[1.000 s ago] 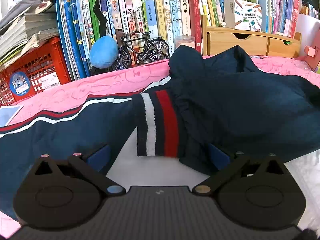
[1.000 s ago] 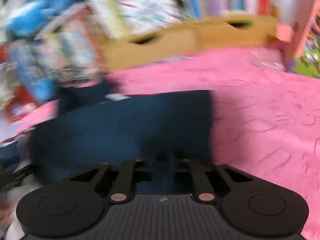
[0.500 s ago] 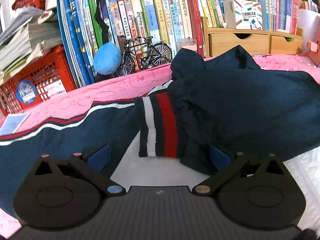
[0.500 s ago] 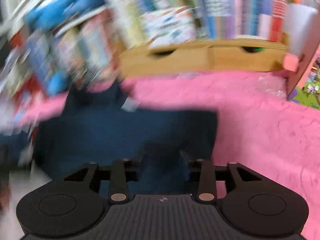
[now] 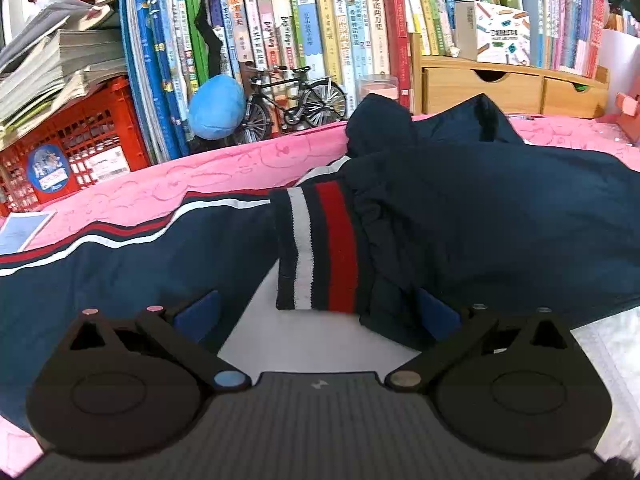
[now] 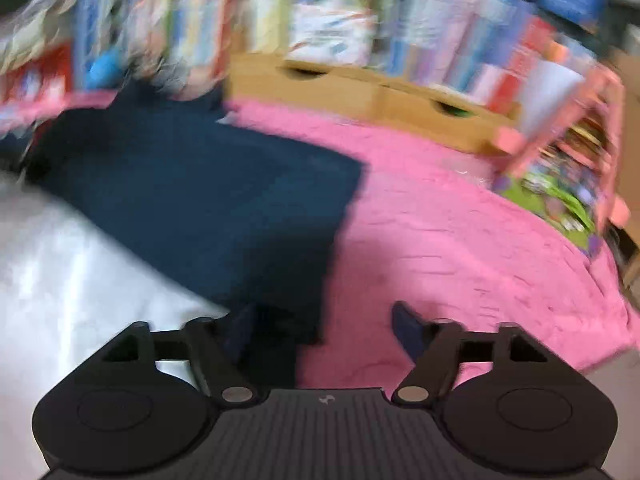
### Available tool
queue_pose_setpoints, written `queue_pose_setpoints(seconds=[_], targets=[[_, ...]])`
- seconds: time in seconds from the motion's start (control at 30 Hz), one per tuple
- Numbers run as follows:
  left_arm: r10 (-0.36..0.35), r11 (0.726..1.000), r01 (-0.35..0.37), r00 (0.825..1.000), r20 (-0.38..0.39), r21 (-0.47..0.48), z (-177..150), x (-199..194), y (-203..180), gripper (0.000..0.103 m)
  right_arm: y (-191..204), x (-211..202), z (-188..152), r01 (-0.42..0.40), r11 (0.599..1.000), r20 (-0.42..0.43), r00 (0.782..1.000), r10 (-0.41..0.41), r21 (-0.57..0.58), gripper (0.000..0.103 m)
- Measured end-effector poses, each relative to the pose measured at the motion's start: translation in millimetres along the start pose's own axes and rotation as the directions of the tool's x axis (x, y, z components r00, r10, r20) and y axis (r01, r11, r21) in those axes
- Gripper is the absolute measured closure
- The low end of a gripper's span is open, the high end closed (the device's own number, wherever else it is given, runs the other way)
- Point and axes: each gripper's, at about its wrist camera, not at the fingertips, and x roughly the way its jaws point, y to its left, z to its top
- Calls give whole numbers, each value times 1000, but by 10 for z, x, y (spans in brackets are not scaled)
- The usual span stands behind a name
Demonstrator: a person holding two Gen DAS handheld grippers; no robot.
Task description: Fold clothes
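A navy jacket (image 5: 480,216) with red and white stripes lies on the pink cloth (image 5: 168,188). Its striped cuff (image 5: 320,248) is folded across the white lining (image 5: 312,336). My left gripper (image 5: 316,316) is open, low over the lining, just in front of the cuff. In the blurred right wrist view the jacket's navy panel (image 6: 208,200) lies flat with its corner near my right gripper (image 6: 324,332). The right gripper is open and holds nothing.
Books (image 5: 304,32), a red crate (image 5: 64,148), a blue ball (image 5: 216,108), a model bicycle (image 5: 292,100) and a wooden drawer box (image 5: 512,88) line the back edge. A pink stand (image 6: 568,128) stands at the right. Bare pink cloth (image 6: 460,240) lies to the right of the jacket.
The right gripper has opened, let go of the navy fabric and swung, so its view is blurred. The left gripper has stayed open and nearly still.
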Motion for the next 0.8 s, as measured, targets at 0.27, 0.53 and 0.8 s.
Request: queue_pose_setpoints(seconds=[0.27,0.53,0.8], targets=[[-12,1000,12,1000,-10,-17,7,15,20,0,6,-296,40,-98,994,52,994,96,42,13],[-9,998,5,998,-55,-65,-118,-176,116,0,479,-274,174,-190,981,93,978,186,37,3],[2,1000,-3,995,-95,-13,-127,-468,136,0,787,-173,198,-260,965,94,962,256,29,1]])
